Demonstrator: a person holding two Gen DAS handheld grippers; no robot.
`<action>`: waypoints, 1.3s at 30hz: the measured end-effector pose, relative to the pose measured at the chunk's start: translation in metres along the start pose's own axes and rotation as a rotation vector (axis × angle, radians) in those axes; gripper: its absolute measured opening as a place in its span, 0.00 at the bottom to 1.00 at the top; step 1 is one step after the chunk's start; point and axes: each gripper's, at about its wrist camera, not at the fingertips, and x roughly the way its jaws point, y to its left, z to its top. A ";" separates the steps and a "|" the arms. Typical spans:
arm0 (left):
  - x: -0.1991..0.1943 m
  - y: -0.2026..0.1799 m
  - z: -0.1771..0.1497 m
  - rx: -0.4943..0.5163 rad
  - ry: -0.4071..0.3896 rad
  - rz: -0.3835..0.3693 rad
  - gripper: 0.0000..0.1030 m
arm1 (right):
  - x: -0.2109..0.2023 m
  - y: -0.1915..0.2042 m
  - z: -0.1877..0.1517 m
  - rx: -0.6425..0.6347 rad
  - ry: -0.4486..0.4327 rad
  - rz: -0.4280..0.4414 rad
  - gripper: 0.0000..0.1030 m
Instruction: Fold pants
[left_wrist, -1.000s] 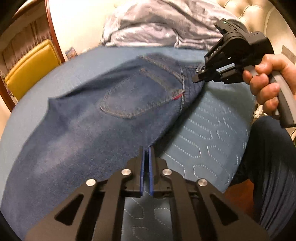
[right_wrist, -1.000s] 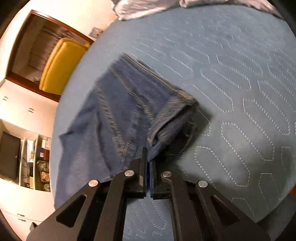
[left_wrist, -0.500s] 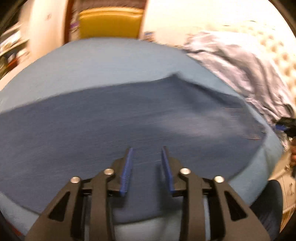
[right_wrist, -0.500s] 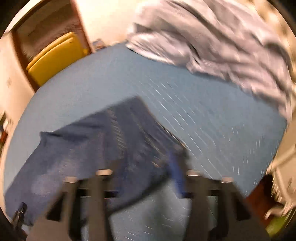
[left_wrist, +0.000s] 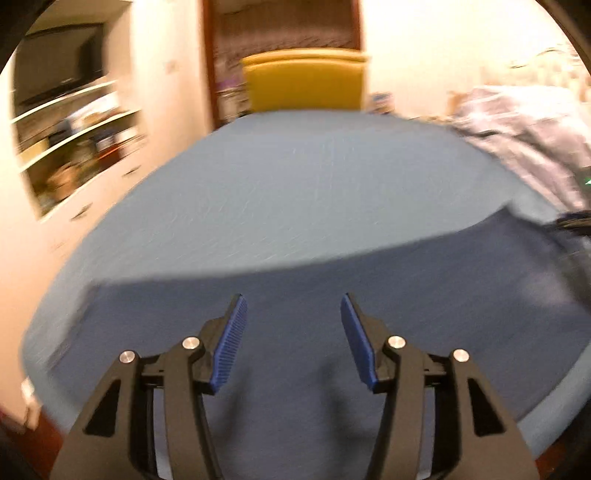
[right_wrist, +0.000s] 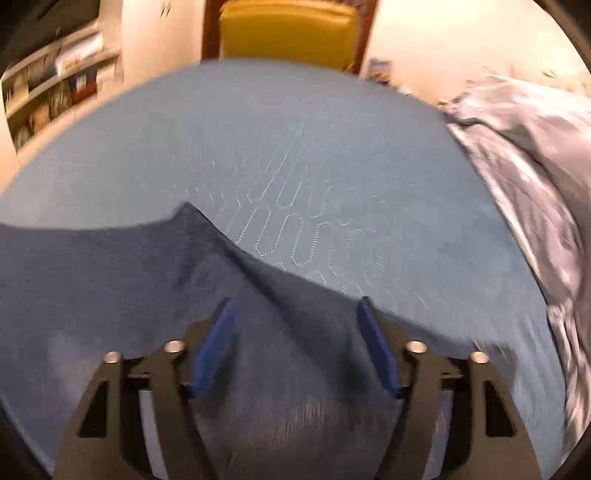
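Dark blue jeans (left_wrist: 406, 295) lie flat along the near edge of a light blue quilted bed (left_wrist: 314, 177). My left gripper (left_wrist: 291, 306) is open and empty just above the denim. In the right wrist view the jeans (right_wrist: 129, 280) fill the lower left, with a raised fold running toward the fingers. My right gripper (right_wrist: 295, 310) is open and empty over that fold. Both views are motion-blurred. A dark bit of the right gripper shows at the far right edge of the left wrist view (left_wrist: 576, 221).
A crumpled grey duvet (right_wrist: 524, 177) lies on the right side of the bed. A yellow chair (left_wrist: 306, 81) stands in a doorway beyond the far edge. Wall shelves (left_wrist: 74, 133) with clutter are on the left.
Both grippers let go of the jeans and opened wide. Both swung to face across the bed toward the yellow chair; the jeans now lie spread flat.
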 end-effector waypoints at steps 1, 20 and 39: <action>0.006 -0.015 0.009 -0.003 0.019 -0.049 0.51 | 0.015 -0.002 0.003 -0.016 0.027 -0.023 0.44; 0.151 -0.105 0.071 -0.011 0.188 -0.142 0.23 | 0.019 -0.092 -0.010 0.296 -0.082 0.073 0.49; 0.081 0.117 0.016 -0.119 0.230 0.093 0.24 | -0.073 -0.020 -0.029 0.160 -0.149 0.072 0.76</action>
